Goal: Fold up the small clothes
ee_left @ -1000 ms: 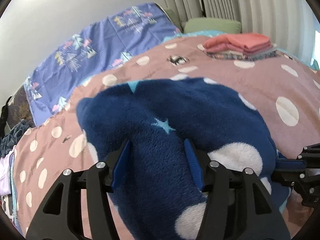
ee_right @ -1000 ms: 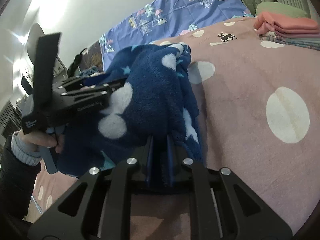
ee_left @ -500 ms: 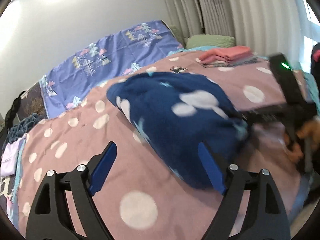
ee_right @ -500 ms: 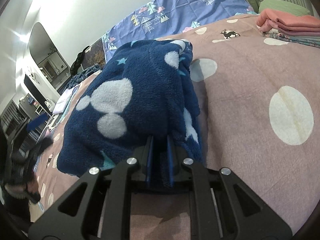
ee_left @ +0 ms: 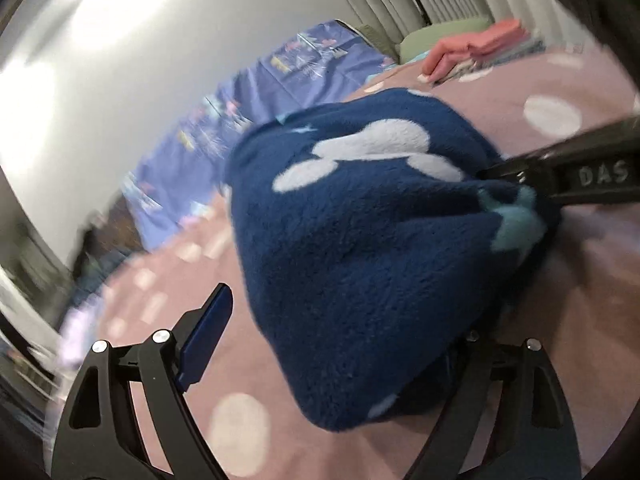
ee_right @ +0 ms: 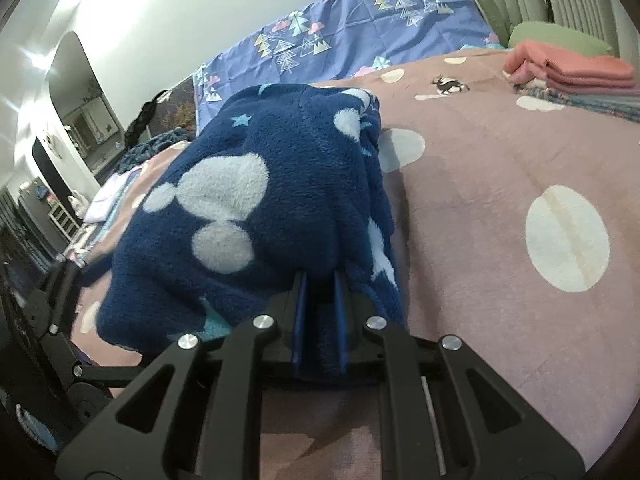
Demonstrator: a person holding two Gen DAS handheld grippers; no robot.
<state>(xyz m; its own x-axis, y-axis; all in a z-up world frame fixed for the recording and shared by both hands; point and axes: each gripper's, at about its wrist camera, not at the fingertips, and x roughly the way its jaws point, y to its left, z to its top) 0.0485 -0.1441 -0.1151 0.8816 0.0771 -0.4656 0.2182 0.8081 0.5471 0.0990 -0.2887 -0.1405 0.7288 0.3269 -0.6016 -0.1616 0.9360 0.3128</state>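
Now the left hand-held gripper [ee_left: 352, 344] is spread wide around nothing: one second earlier its blue pads were sunk into the fleece, half a second ago it had let go and pulled back, and at this moment it comes in again at the near end of the bundle. Its left finger [ee_left: 206, 336] stands clear of the cloth, while the right finger is hidden behind the drooping fleece, so whether anything touches there cannot be told. The left wrist view is smeared, which suggests quick motion.

Meanwhile the right hand-held gripper [ee_right: 320, 312] keeps its pads nearly shut, pinching the near edge of the navy fleece garment [ee_right: 260, 200], as it did in both earlier views. The garment is doubled over into a thick bundle with white blobs and pale stars, resting on the pink dotted bedspread [ee_right: 500, 160] with its near end raised by that grip.

My reading is that one fold is done and the left side is re-gripping for the next fold or to carry the bundle.

Farther off, at the far right, a stack of folded clothes [ee_right: 572, 72] topped in coral sits well apart, in front of a green pillow [ee_right: 556, 38]. A purple patterned sheet [ee_right: 360, 28] lies along the far wall.
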